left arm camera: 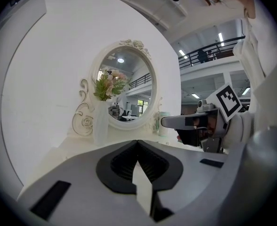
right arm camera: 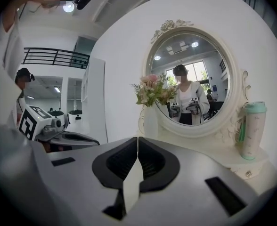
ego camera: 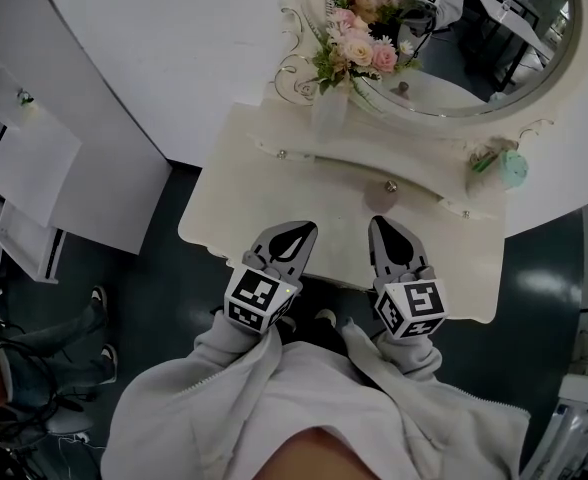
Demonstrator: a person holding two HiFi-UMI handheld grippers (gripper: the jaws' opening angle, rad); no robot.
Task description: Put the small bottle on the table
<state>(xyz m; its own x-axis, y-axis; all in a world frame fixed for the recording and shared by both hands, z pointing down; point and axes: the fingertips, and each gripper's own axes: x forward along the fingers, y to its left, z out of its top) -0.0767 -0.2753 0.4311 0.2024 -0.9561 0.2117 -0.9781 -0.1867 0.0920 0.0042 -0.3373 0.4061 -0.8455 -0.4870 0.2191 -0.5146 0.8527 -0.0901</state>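
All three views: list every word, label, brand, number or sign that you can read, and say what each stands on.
No readable text in any view.
Left cube and right cube: black-and-white square markers only, no letters or digits.
Bottle: any print is too small to read.

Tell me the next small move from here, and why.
Probably open the right gripper. Its jaws are shut on nothing, and so is the left gripper, so neither can take anything yet. The mint-capped bottle stands untouched on the raised shelf, off to the right gripper's side, so that one looks better placed to reach.
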